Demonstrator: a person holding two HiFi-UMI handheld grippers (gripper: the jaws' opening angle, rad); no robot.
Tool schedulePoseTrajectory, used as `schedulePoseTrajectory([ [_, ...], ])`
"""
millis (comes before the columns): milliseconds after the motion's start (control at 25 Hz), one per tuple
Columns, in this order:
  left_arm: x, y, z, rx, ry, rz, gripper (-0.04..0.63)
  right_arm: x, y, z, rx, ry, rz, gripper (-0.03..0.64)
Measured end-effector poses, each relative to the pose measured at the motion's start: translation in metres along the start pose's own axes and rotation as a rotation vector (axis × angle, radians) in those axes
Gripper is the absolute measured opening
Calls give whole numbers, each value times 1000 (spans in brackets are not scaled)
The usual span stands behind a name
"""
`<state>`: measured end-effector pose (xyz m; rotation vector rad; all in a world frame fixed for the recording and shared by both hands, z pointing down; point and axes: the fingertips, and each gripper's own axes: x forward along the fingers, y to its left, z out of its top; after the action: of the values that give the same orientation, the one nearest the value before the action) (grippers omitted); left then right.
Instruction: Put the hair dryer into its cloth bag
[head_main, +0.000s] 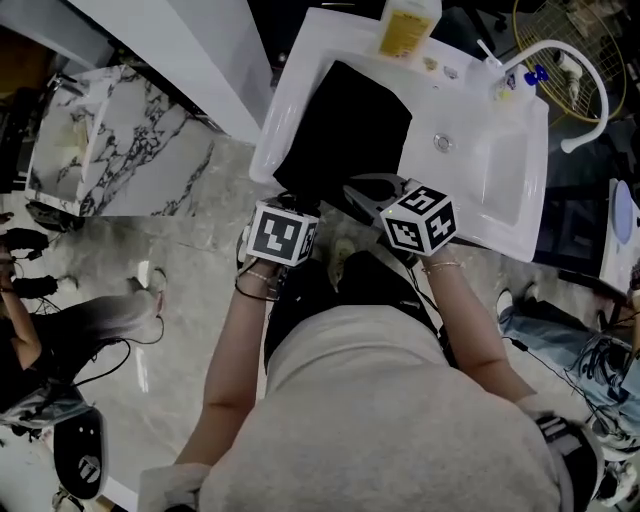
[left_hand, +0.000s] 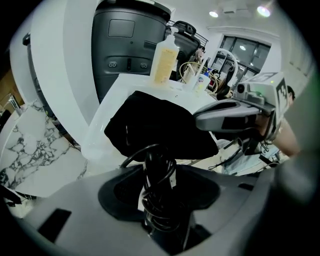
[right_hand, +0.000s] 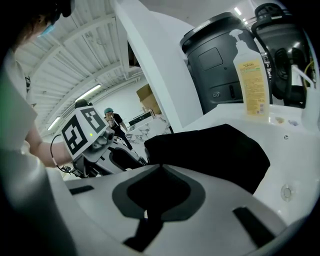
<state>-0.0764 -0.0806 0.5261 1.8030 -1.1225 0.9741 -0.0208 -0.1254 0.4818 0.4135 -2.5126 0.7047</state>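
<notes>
On my left gripper the jaws are parted only by the width of what they hold: they are clamped on a coiled bundle of black cord. The bundle stands upright in the hollow between them, with one loop bowing out to the left. I cannot pick out the dryer's body in any view.

On my right gripper the jaws are together, with the tips meeting at a point. A dark strip runs down low in the seam between them, and I cannot tell what it is.

From the head view both grippers sit side by side just before the near rim of the white basin, with the left gripper's marker cube beside the right one's and a small gap between them.

The black bag lies flat on the left part of the basin, its near end drooping over the rim toward the grippers. In the right gripper view it lies just ahead of the jaws, and I see no contact. In the left gripper view it lies just beyond the cord.

A yellow bottle stands at the basin's far edge behind the bag
</notes>
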Motion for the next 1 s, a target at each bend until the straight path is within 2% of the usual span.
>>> schedulePoseTrajectory([
  [320, 1, 0, -3, -15, -46, -50, 177, 4, 1, -1, -2, 7, -13, 12],
  [600, -3, 1, 2, -19, -50, -79, 158, 3, -3, 4, -5, -1, -24, 12],
  [840, -7, 1, 10, 21, -32, -100, 149, 3, -4, 8, -32, 0, -16, 12],
  [1000, -10, 2, 21, 11, -38, -126, 143, 5, -6, 11, -35, 3, -16, 12],
])
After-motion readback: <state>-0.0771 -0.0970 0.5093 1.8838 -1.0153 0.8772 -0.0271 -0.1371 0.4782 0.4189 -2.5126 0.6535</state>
